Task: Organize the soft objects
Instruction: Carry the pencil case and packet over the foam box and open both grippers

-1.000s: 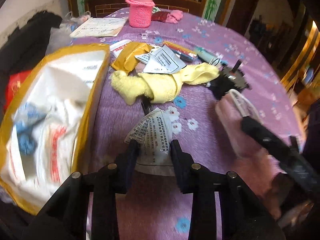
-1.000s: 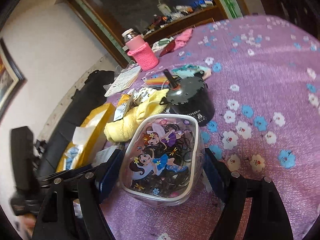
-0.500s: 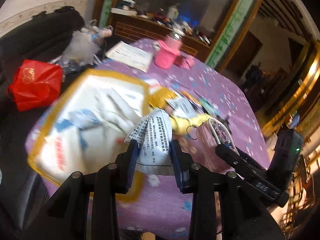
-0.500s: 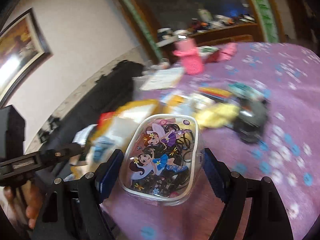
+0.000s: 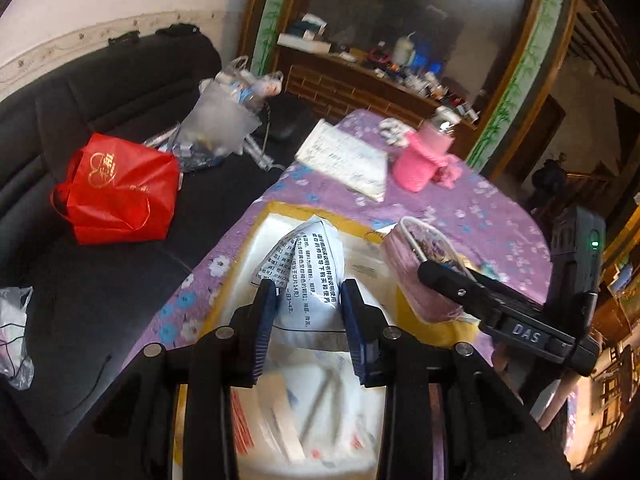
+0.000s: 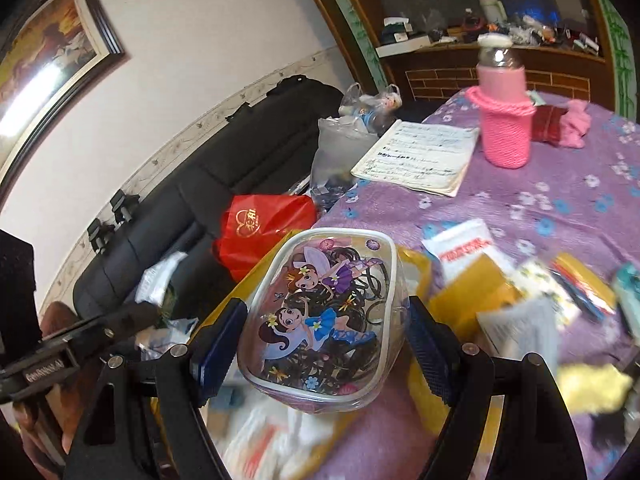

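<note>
My left gripper [image 5: 308,292] is shut on a white printed sachet [image 5: 310,256], which stands upright between its pads. It hangs over the white bag with a yellow rim [image 5: 280,216] at the table's left edge. My right gripper [image 6: 326,312] is shut on a clear pouch [image 6: 316,280] printed with cartoon girls and filled with dark hair ties. That pouch also hangs above the bag's yellow rim [image 6: 420,268]. In the left wrist view the right gripper [image 5: 440,276] and its pouch [image 5: 416,248] are just right of the sachet. The left gripper [image 6: 132,316] shows at the left of the right wrist view.
A purple flowered tablecloth [image 6: 560,200] carries a pink knitted bottle [image 6: 504,120], an open notebook [image 6: 420,156], a yellow cloth [image 6: 592,384] and small packets. Left of the table stands a black sofa [image 5: 100,92] with a red bag [image 5: 116,192] and a clear plastic bag [image 5: 216,128].
Both grippers rose and swung left from the middle of the table to above the yellow-rimmed bag, each carrying its thing. The grips look unchanged.
</note>
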